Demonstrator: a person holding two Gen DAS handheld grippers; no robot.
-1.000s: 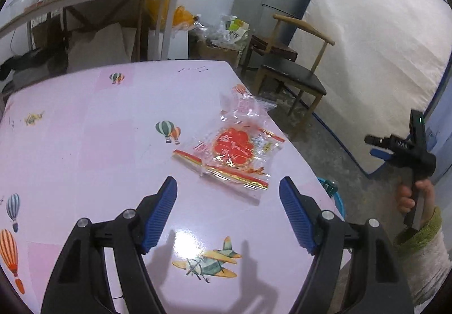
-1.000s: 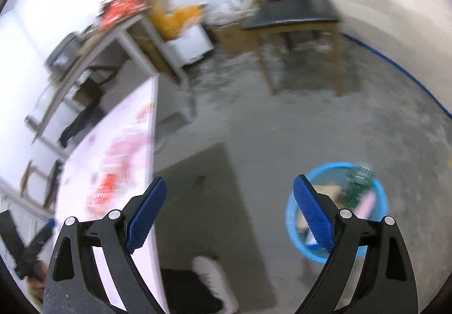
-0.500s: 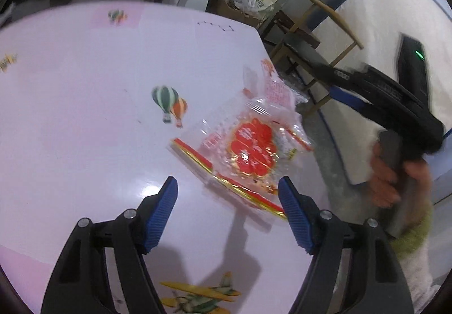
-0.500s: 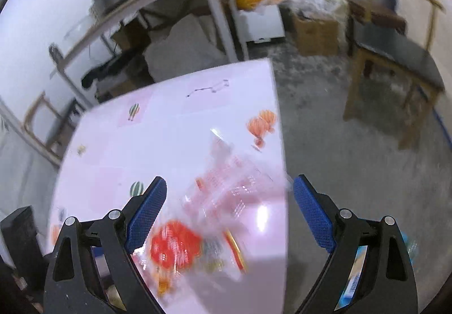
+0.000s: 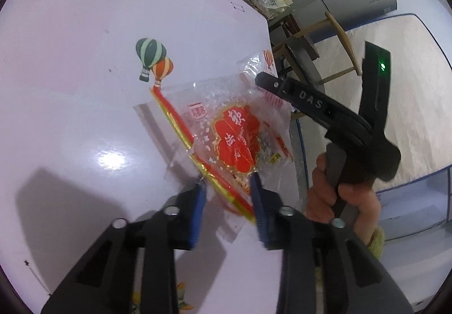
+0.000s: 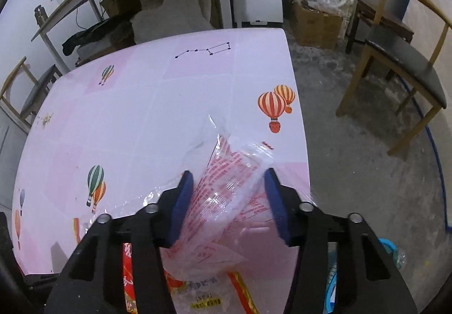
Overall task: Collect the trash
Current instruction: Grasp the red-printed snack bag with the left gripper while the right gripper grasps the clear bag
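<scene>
Two wrappers are lying at the right-hand edge of the pink bench [image 6: 141, 122], overlapping each other. The red-printed wrapper [image 5: 234, 141] is sitting right ahead of the left hand-held gripper [image 5: 227, 187]; its long axis, marked by the red-gold seal strip, is running diagonally from the upper left down into the jaws. The near corner is lying between the blue pads, which have just been closing; they are narrowed around it, but whether they are pressing yet, I cannot tell. The crumpled clear wrapper [image 6: 228, 187] is bulging up between the fingers of the right hand-held gripper [image 6: 228, 199], jaws half-spread and just closing too, film apparently touching both pads. Each gripper is nearest its own piece.

Versus a second ago: the left gripper was hovering wide open short of the red wrapper, and the right was out over the floor beside a blue basket [image 6: 387, 246]; now both are at the bench edge, on the trash.
</scene>
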